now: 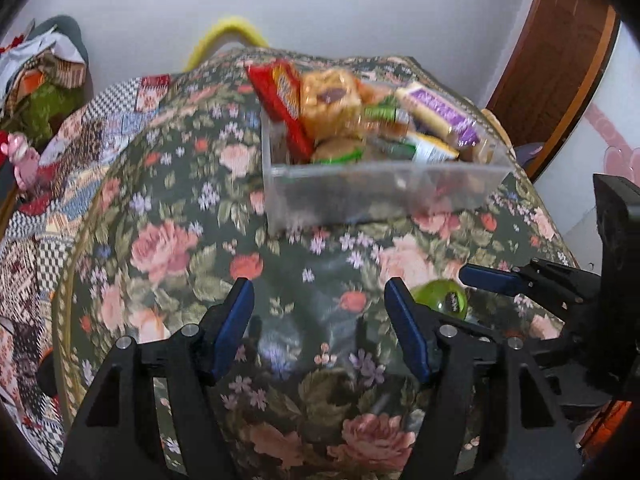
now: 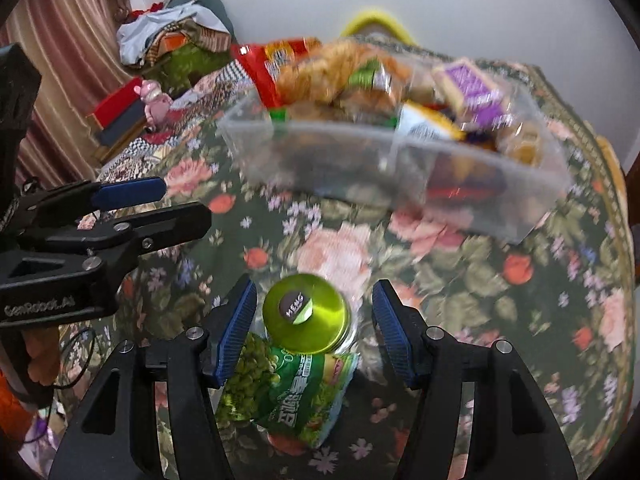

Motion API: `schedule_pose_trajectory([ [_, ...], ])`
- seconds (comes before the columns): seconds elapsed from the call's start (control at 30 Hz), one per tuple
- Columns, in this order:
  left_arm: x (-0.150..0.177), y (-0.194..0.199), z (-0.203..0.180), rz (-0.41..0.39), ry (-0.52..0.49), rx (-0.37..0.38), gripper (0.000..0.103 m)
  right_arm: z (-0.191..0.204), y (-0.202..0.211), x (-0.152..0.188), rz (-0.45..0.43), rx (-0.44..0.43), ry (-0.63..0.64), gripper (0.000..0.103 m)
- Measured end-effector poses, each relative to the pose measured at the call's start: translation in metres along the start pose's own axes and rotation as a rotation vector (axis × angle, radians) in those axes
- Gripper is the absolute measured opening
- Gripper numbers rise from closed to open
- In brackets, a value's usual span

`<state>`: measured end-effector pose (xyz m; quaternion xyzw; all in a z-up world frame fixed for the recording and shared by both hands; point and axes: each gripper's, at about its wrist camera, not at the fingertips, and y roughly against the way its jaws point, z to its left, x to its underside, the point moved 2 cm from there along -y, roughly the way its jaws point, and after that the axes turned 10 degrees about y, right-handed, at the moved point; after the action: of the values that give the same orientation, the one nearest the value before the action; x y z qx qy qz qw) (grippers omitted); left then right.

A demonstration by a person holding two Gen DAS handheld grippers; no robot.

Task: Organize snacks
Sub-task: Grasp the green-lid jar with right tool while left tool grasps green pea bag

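Green-lidded jar is shown upright, long axis vertical, on the floral counter, between the parted fingers of the right claw. "MENG" is read on its lid. The left claw is held apart, empty. A clear snack bin is seen beyond.

snack bin sits on tablecloth behind jar.

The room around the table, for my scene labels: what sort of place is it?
Probably a lived-in home room: a floral tablecloth, a heap of clothes by the wall, and a striped curtain.
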<state>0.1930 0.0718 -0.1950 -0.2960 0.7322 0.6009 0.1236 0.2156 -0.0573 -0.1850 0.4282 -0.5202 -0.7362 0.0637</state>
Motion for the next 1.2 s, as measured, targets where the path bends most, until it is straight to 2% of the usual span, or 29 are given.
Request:
schedule_pose_trajectory([
  [0.07,0.004,-0.005,0.001,0.020,0.015,0.004,0.067,-0.002,-0.006,0.002,0.013,-0.009,-0.011,0.056],
  [0.13,0.008,-0.009,0.001,0.039,0.024,0.010,0.067,-0.002,-0.007,0.003,0.013,-0.040,-0.020,0.045],
  [0.37,0.020,-0.011,-0.013,0.083,0.015,0.040,0.067,-0.007,0.008,0.010,-0.028,0.011,-0.032,0.043],
  [0.5,0.028,-0.007,-0.030,0.100,0.007,0.073,0.075,-0.023,0.027,0.019,-0.053,0.041,-0.070,0.042],
  [0.63,0.037,-0.008,-0.049,0.126,-0.021,0.096,0.077,-0.037,0.046,0.027,-0.078,0.082,-0.101,0.042],
  [0.9,0.058,-0.017,-0.083,0.186,-0.087,0.126,0.077,-0.049,0.071,0.042,-0.105,0.125,-0.133,0.042],
  [1.1,0.066,-0.026,-0.091,0.190,-0.105,0.123,0.077,-0.051,0.080,0.048,-0.116,0.137,-0.145,0.042],
  [1.17,0.065,-0.027,-0.088,0.176,-0.094,0.130,0.072,-0.052,0.082,0.050,-0.118,0.138,-0.148,0.042],
  [1.2,0.064,-0.028,-0.086,0.176,-0.091,0.136,0.064,-0.052,0.083,0.050,-0.119,0.138,-0.149,0.042],
])
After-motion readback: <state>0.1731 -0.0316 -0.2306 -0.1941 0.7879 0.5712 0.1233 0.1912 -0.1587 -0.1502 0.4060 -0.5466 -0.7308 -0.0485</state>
